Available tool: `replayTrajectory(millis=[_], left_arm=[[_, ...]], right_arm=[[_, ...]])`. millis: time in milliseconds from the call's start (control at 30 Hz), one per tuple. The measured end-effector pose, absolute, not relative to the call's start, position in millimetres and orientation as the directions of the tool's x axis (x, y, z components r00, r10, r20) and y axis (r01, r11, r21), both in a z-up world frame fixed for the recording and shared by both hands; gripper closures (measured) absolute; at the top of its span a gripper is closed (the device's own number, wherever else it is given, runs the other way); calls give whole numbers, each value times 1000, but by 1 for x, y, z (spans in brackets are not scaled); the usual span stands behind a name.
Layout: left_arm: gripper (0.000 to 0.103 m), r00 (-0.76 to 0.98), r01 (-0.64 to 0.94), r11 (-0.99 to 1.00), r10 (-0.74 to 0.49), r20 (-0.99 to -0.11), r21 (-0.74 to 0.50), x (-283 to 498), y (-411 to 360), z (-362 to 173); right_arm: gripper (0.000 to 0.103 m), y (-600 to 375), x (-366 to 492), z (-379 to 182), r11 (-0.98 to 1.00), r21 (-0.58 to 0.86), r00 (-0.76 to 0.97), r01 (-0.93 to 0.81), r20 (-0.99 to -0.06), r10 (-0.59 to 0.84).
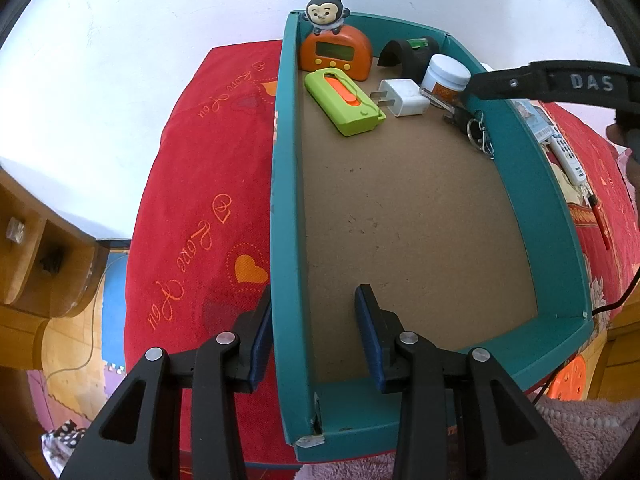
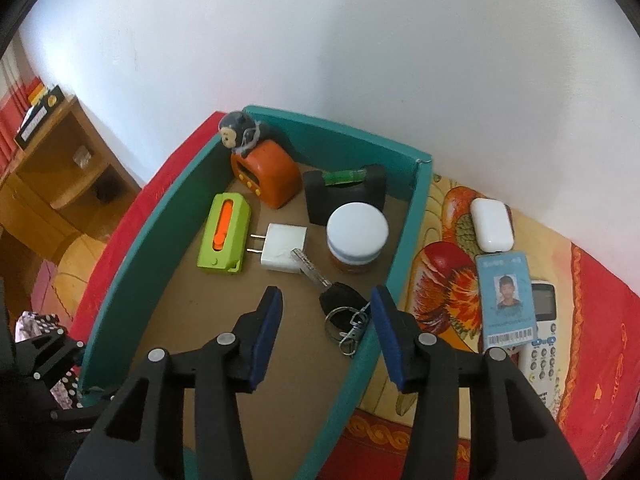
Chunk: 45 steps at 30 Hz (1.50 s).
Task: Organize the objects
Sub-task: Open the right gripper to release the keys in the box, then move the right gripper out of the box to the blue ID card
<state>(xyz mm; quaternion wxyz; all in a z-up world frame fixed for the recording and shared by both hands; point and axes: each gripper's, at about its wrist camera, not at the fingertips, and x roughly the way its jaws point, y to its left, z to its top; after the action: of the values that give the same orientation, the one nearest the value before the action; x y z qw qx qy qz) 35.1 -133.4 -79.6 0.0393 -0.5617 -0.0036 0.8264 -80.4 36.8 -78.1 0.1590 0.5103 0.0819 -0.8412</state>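
Note:
A teal box (image 2: pixel 132 240) with a brown floor lies on a red bedspread. At its far end are an orange clock (image 2: pixel 268 178) with a monkey figure, a green case (image 2: pixel 224 236), a white charger plug (image 2: pixel 282 250), a white-lidded jar (image 2: pixel 356 236) and a black holder (image 2: pixel 344 190). A black car key (image 2: pixel 340 306) with rings lies on the floor by the right wall. My right gripper (image 2: pixel 326 300) hovers open just above the key, pads clear of it. My left gripper (image 1: pixel 314 308) straddles the box's left wall (image 1: pixel 282 240) at the near corner, shut on it.
Outside the box's right wall, on the patterned cover, lie a white case (image 2: pixel 492 224), an ID card (image 2: pixel 506 296) and a white remote (image 2: pixel 542 332). A white wall stands close behind the box. A wooden shelf unit (image 2: pixel 52 176) stands at left, below the bed.

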Motion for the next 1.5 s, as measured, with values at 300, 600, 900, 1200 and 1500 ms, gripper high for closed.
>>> replayTrajectory(millis=[300, 600, 900, 1200, 1500], left_arm=[[64, -365, -62, -997, 69, -928, -50, 35, -134, -80], [64, -365, -61, -997, 68, -928, -49, 35, -134, -80], [64, -365, -59, -997, 66, -929, -48, 38, -130, -81], [64, -366, -48, -998, 64, -928, -49, 40, -129, -82], [64, -367, -44, -998, 62, -928, -50, 43, -128, -81]], right_arm=[[56, 65, -79, -62, -963, 49, -474, 264, -863, -174], [53, 129, -80, -70, -993, 23, -480, 114, -874, -76], [44, 152, -108, -98, -984, -14, -401, 176, -914, -58], [33, 143, -138, -108, -955, -102, -382, 279, -924, -12], [33, 139, -159, -123, -941, -116, -342, 319, -940, 0]])
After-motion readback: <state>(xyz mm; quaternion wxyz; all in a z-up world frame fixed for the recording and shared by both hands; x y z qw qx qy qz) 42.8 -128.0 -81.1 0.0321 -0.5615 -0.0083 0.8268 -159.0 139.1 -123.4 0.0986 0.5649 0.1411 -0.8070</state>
